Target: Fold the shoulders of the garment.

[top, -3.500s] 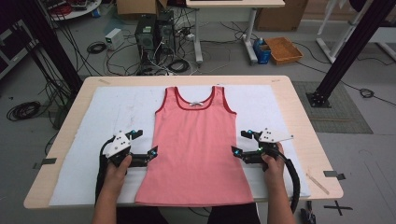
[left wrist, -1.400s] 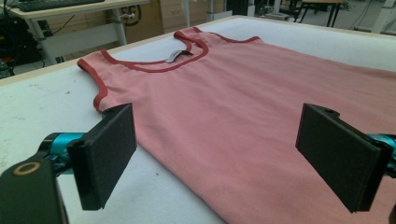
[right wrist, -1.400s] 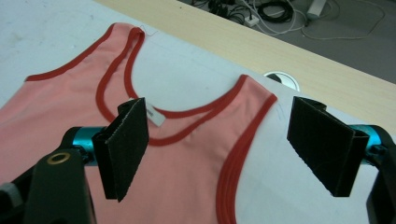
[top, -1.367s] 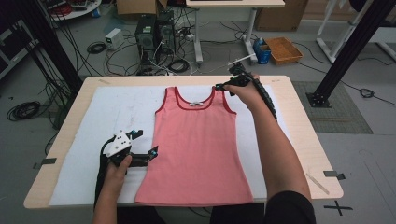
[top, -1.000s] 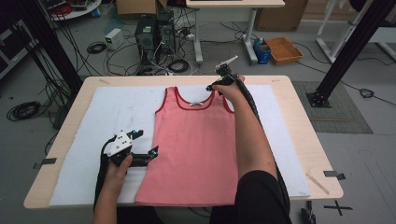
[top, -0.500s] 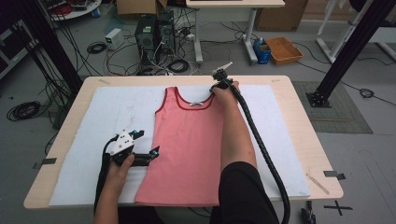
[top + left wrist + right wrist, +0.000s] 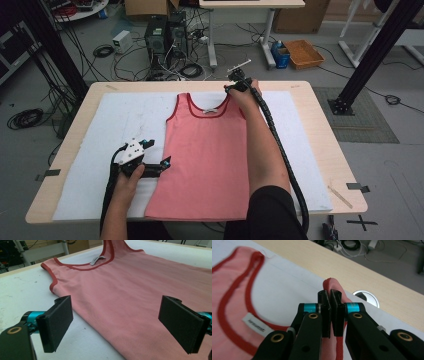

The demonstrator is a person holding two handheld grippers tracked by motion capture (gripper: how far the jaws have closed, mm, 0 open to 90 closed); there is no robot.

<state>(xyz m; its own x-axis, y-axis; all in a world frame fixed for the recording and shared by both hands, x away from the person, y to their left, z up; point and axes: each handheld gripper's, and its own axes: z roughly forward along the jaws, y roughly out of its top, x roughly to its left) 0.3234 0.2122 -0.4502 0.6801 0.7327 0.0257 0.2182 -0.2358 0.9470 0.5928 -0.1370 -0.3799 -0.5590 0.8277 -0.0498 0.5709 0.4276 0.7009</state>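
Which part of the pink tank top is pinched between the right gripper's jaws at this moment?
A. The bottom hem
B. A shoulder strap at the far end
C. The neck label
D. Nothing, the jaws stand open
B. In the right gripper view the right gripper has its pads closed on a raised fold of the shoulder strap of the tank top, while the label lies untouched.

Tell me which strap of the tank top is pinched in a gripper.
The strap at the right of the high view: the right gripper is shut on it and lifts it off the white mat, while the other strap lies flat.
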